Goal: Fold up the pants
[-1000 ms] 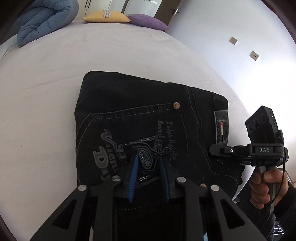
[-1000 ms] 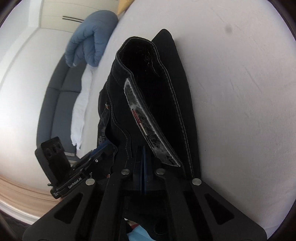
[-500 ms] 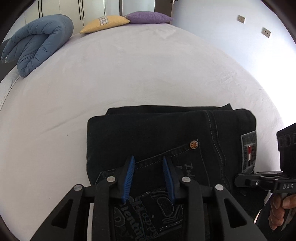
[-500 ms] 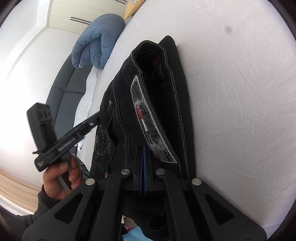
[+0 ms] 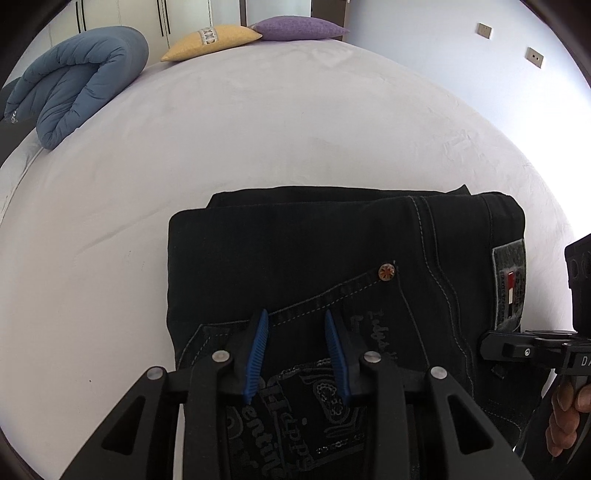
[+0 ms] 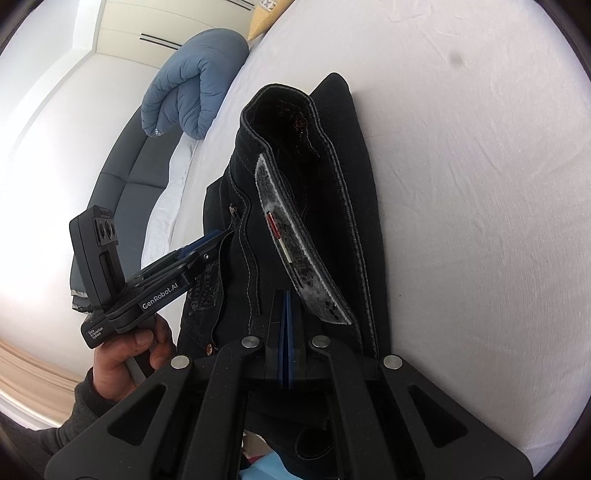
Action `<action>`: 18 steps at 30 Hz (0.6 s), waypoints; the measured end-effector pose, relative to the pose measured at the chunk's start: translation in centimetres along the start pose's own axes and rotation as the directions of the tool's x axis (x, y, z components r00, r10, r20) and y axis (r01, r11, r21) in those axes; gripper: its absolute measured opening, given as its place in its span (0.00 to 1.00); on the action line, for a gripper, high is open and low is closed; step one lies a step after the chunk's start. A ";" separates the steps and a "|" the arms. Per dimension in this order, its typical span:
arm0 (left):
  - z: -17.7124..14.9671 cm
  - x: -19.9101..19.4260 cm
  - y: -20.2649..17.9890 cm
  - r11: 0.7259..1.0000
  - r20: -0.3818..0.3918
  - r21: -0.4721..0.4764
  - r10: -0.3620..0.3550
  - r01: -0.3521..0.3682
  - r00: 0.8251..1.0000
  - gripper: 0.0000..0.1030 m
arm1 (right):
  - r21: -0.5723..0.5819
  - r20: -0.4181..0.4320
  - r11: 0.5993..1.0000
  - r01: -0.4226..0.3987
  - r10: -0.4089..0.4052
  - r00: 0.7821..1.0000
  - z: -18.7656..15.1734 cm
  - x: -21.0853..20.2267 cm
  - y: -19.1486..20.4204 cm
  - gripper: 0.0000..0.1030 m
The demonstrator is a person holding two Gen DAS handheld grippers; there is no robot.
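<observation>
Black jeans (image 5: 314, 258) lie folded into a compact block on the white bed, back pocket with printed lettering facing up. My left gripper (image 5: 295, 325) is open, hovering over the near pocket area with nothing between its blue pads. My right gripper (image 6: 285, 299) is shut at the waistband end of the jeans (image 6: 295, 177), pads pressed together beside the grey brand patch (image 6: 295, 243); whether cloth is pinched is hidden. The left gripper also shows in the right wrist view (image 6: 207, 240), and part of the right one at the left view's right edge (image 5: 532, 343).
The white bed sheet (image 5: 258, 129) spreads around the jeans. A rolled blue duvet (image 5: 74, 81) lies far left, a yellow pillow (image 5: 210, 40) and a purple pillow (image 5: 299, 27) at the head. A grey sofa (image 6: 122, 184) stands beside the bed.
My left gripper has drawn back and lifted from the jeans, staying open. The right gripper stays shut at the waistband, shifted slightly.
</observation>
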State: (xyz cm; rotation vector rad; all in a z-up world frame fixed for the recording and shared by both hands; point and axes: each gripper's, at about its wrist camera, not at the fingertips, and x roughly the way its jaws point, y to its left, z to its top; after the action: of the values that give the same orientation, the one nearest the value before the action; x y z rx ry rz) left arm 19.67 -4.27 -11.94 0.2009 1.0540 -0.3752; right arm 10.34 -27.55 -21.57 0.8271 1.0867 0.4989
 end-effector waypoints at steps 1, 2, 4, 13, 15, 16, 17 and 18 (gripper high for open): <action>-0.3 -0.1 0.0 1.000 0.002 -0.001 0.001 -0.001 1.000 0.33 | -0.001 0.002 1.000 0.001 -0.001 1.000 0.0 0.0 0.0 0.00; -0.5 -0.2 0.0 1.000 0.003 -0.003 0.003 -0.003 1.000 0.33 | 0.000 0.004 1.000 0.001 -0.001 1.000 -0.1 0.0 0.1 0.00; -0.9 -0.3 -0.1 1.000 0.004 -0.010 0.004 -0.004 1.000 0.33 | 0.001 0.008 1.000 0.003 -0.003 1.000 -0.2 -0.1 0.1 0.00; -4.8 -2.9 -1.0 0.999 0.042 -0.009 0.043 -0.043 0.998 0.33 | 0.000 0.035 1.000 0.015 -0.015 0.999 -0.7 0.0 0.5 0.00; -6.4 -3.9 -1.6 0.998 0.064 0.004 0.063 -0.064 0.996 0.33 | -0.001 0.039 1.000 0.017 -0.017 0.999 -0.8 0.0 0.5 0.00; -7.0 -4.2 -1.9 0.997 0.074 0.007 0.073 -0.074 0.995 0.33 | -0.003 0.042 1.000 0.018 -0.018 0.999 -0.9 0.0 0.6 0.00; -7.8 -4.7 -2.1 0.996 0.088 0.010 0.083 -0.084 0.993 0.33 | -0.007 0.045 1.000 0.020 -0.020 0.999 -1.0 -0.1 0.6 0.00; -8.4 -5.0 -2.3 0.996 0.098 0.011 0.090 -0.091 0.991 0.33 | -0.009 0.048 1.000 0.021 -0.021 0.999 -1.1 -0.1 0.7 0.00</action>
State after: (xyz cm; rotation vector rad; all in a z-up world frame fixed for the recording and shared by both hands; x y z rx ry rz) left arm 9.79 -2.57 -11.55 0.2406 0.9423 -0.3082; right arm 9.35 -26.86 -21.23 0.8151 1.0470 0.4635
